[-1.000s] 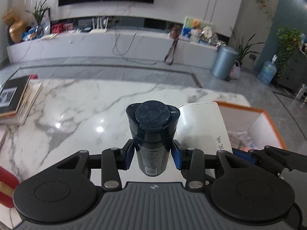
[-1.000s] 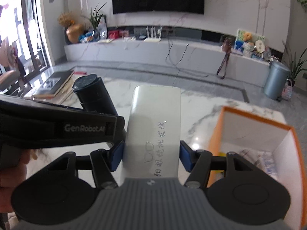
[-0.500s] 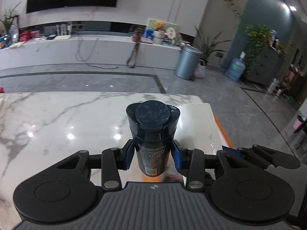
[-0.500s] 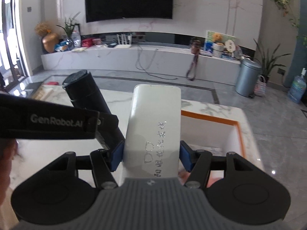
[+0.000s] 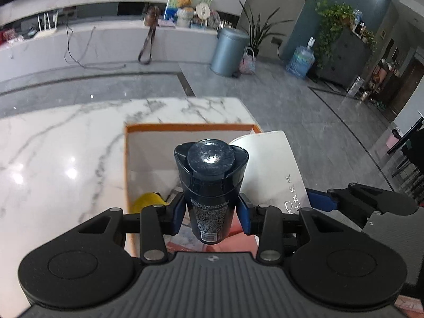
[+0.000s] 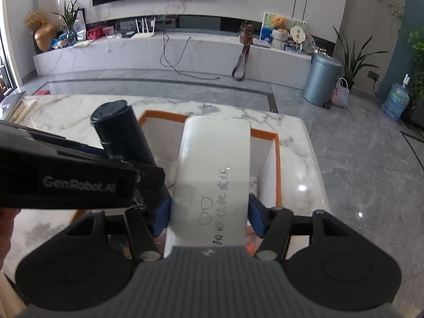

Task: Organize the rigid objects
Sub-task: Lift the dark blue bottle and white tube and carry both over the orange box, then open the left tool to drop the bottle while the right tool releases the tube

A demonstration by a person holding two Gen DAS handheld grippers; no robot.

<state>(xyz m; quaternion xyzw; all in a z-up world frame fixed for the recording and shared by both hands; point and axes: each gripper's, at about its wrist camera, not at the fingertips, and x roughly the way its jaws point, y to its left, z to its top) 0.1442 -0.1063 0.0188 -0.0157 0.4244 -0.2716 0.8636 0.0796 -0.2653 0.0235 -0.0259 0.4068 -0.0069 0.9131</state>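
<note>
My left gripper is shut on a dark blue bottle with a flip cap, held over the open orange-rimmed white box. My right gripper is shut on a white glasses case with printed characters, also above that box. In the right wrist view the left gripper's body and the bottle sit close at the left of the case. In the left wrist view the case lies just right of the bottle. A yellow object and some pink packaging lie inside the box.
The box stands near the right end of a white marble table. Beyond the table's edge is grey floor with a metal bin, plants and a low TV bench. Books lie at the table's far left.
Both grippers have swung to the right with their loads, from over the bare marble to above the orange-rimmed box. Neither grip has altered.
</note>
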